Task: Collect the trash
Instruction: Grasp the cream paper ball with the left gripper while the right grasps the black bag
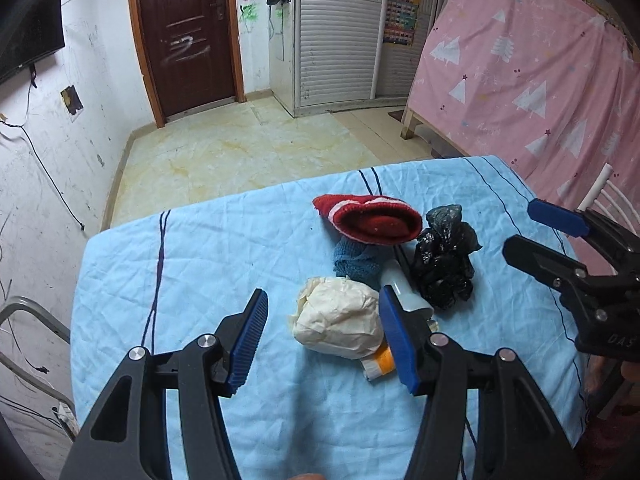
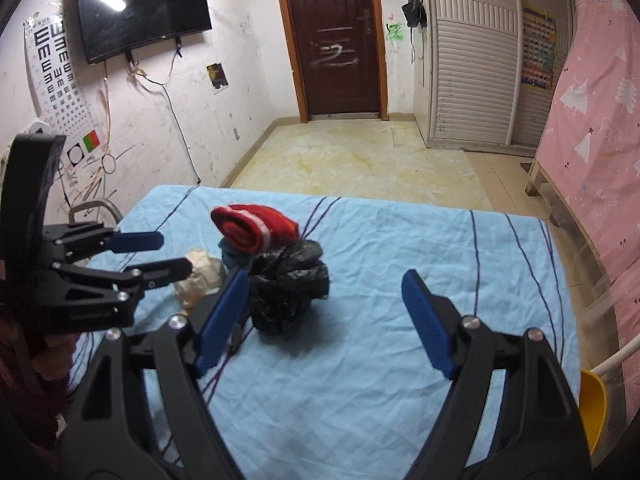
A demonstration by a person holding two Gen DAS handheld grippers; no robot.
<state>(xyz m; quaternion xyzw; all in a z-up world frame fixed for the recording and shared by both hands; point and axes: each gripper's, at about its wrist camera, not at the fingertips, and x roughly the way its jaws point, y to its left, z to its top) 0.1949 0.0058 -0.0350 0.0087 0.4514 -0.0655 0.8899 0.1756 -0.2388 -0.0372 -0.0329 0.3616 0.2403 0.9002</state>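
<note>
A small pile lies on the table's light blue cloth [image 1: 200, 264]: a crumpled cream paper wad [image 1: 340, 320], a scrunched black plastic bag [image 1: 444, 264], a red knit piece [image 1: 372, 220], a blue rag [image 1: 356, 264], a pale plastic tube [image 1: 404, 292] and an orange-and-white scrap [image 1: 380, 362]. My left gripper [image 1: 322, 340] is open just before the paper wad, its right pad overlapping the wad's edge. My right gripper [image 2: 326, 316] is open, nothing between its pads, and the black bag [image 2: 288, 292] sits by its left finger. The left gripper [image 2: 168, 254] hovers over the paper wad [image 2: 204, 272] in the right wrist view.
A pink-curtained wooden frame [image 1: 520, 80] stands close on the right. White chair rails [image 1: 600, 196] and a yellow seat [image 2: 592, 408] are at the table's right edge, a grey metal chair [image 1: 32, 320] at its left. Tiled floor [image 1: 248, 148] lies beyond the far edge.
</note>
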